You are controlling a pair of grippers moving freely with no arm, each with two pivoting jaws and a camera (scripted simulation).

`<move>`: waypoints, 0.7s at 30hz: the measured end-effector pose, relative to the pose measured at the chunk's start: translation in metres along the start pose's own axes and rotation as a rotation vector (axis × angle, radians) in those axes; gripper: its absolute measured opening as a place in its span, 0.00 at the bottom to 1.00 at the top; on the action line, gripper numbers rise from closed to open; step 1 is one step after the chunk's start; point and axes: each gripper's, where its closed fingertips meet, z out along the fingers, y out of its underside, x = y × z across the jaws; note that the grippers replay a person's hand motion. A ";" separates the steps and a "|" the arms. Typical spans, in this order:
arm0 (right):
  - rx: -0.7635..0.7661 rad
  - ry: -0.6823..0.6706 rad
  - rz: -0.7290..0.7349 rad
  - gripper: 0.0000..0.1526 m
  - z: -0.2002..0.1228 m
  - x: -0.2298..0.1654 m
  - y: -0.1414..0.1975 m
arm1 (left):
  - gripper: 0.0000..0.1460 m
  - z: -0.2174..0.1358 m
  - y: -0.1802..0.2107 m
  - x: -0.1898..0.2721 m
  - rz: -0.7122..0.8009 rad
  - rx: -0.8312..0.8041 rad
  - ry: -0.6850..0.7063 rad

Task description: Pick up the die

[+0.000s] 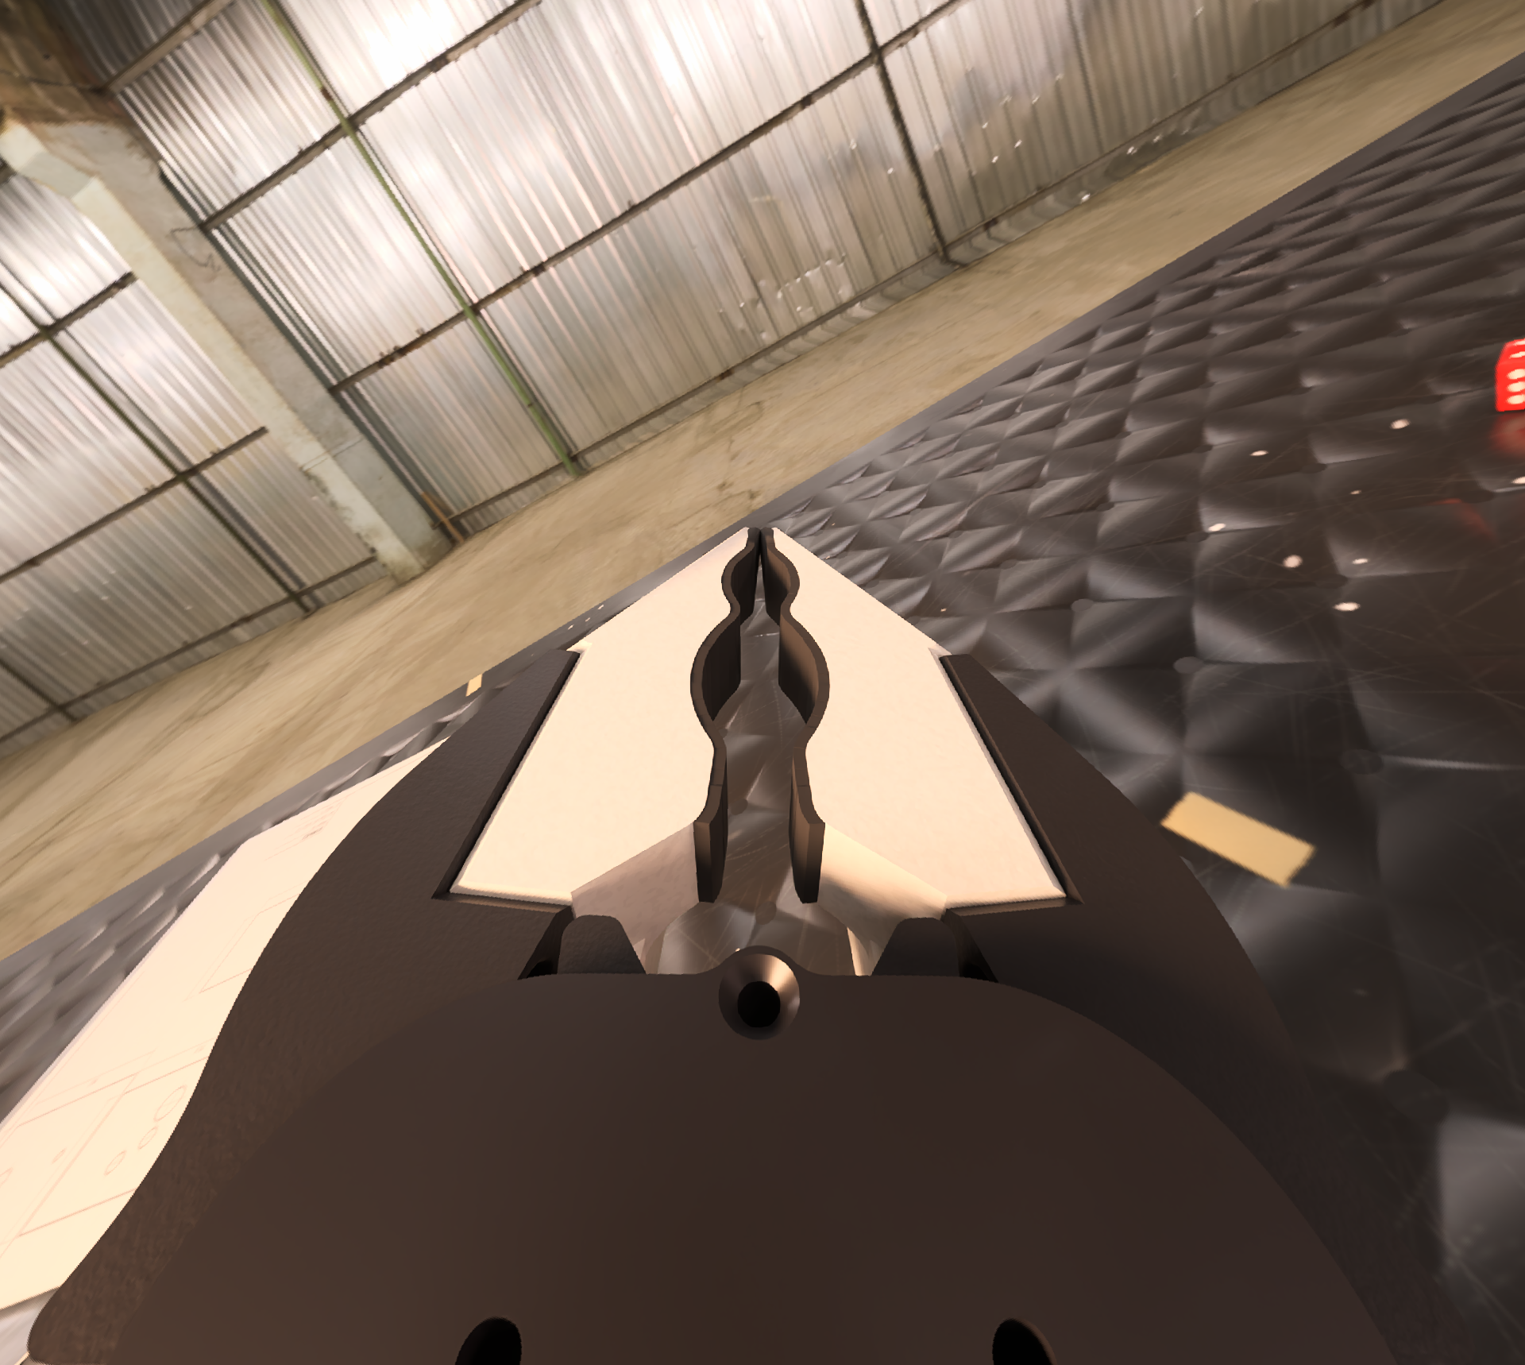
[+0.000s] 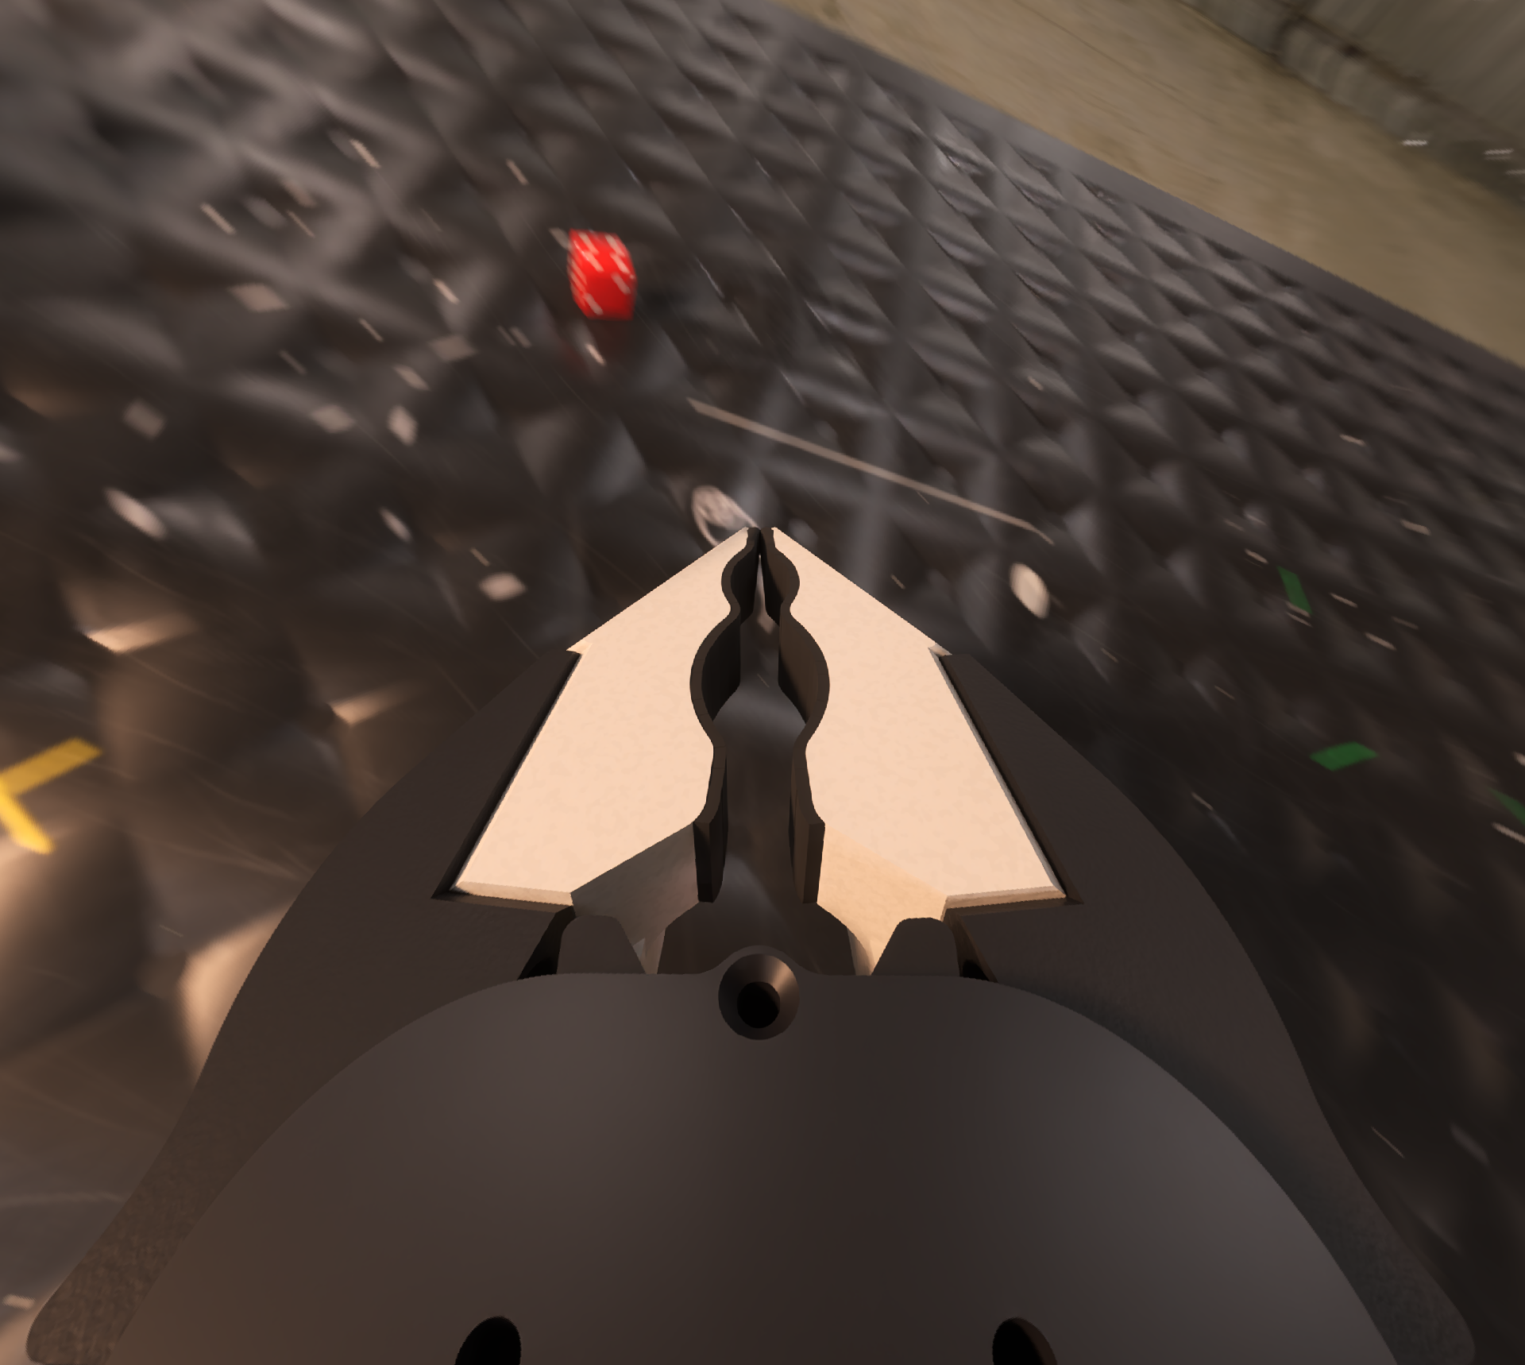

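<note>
Wall: corrugated metal sheeting on a dark frame, standing beyond the floor past the table's far edge.

Floor: tan, stained, running between wall and table.

Table: dark top embossed with a quilted diamond pattern, glossy, flecked with small pale spots. Its far edge crosses the left wrist view on a diagonal.

Left gripper: dark brown body with cream finger plates; tips pressed together, nothing between them. It hangs above the table close to the far edge.

Right gripper: same build; tips likewise pressed together and empty. It hangs over the table interior, pointing at the die from a distance. The view is motion-blurred.

Sheet: pale paper with faint line drawings, lying on the table beneath the left gripper, at the left.

Tape strip: tan, flat on the table to the right of the left gripper.

Yellow mark: angled, on the table at the left of the right wrist view.

Green marks: small, on the table at the right of that view.

Die: red with white pips, resting on the table interior, well apart from both grippers; cut off at the right border of the left wrist view.
</note>
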 end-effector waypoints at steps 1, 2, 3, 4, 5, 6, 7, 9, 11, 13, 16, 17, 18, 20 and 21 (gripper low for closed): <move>0.046 -0.064 0.049 0.00 0.003 -0.009 -0.012 | 0.00 -0.002 -0.002 0.001 -0.003 0.013 0.011; 0.060 -0.129 0.084 0.00 0.009 -0.017 -0.023 | 0.00 -0.005 -0.003 0.003 0.003 0.024 0.022; 0.049 -0.204 0.112 0.01 0.017 -0.027 -0.032 | 0.00 -0.007 -0.005 0.003 0.010 0.034 0.028; 0.027 -0.292 0.143 0.07 0.027 -0.039 -0.041 | 0.00 -0.009 -0.006 0.004 0.016 0.044 0.030; -0.013 -0.361 0.165 0.15 0.039 -0.048 -0.046 | 0.00 -0.010 -0.007 0.004 0.019 0.050 0.032; -0.068 -0.390 0.163 0.20 0.053 -0.053 -0.048 | 0.00 -0.011 -0.007 0.005 0.019 0.049 0.038; -0.125 -0.388 0.132 0.24 0.066 -0.055 -0.049 | 0.00 -0.010 -0.006 0.006 0.017 0.044 0.045; -0.191 -0.369 0.075 0.25 0.088 -0.058 -0.051 | 0.00 -0.009 -0.003 0.006 0.008 0.032 0.048; -0.254 -0.369 0.055 0.25 0.102 -0.060 -0.051 | 0.00 -0.008 -0.001 0.005 -0.004 0.023 0.048; -0.296 -0.366 0.020 0.23 0.111 -0.062 -0.050 | 0.00 -0.007 0.000 0.004 -0.014 0.016 0.048; -0.376 -0.348 -0.036 0.22 0.120 -0.061 -0.042 | 0.00 -0.007 0.001 0.005 -0.014 0.011 0.053; -0.378 -0.345 -0.040 0.20 0.122 -0.060 -0.043 | 0.00 -0.007 0.001 0.005 -0.009 0.011 0.053; -0.387 -0.354 -0.052 0.15 0.122 -0.059 -0.042 | 0.00 -0.007 0.001 0.006 -0.004 0.011 0.054; -0.392 -0.371 -0.084 0.12 0.121 -0.058 -0.041 | 0.00 -0.007 0.001 0.007 0.006 0.012 0.056; -0.387 -0.383 -0.112 0.12 0.117 -0.057 -0.040 | 0.00 -0.007 0.001 0.007 0.010 0.013 0.057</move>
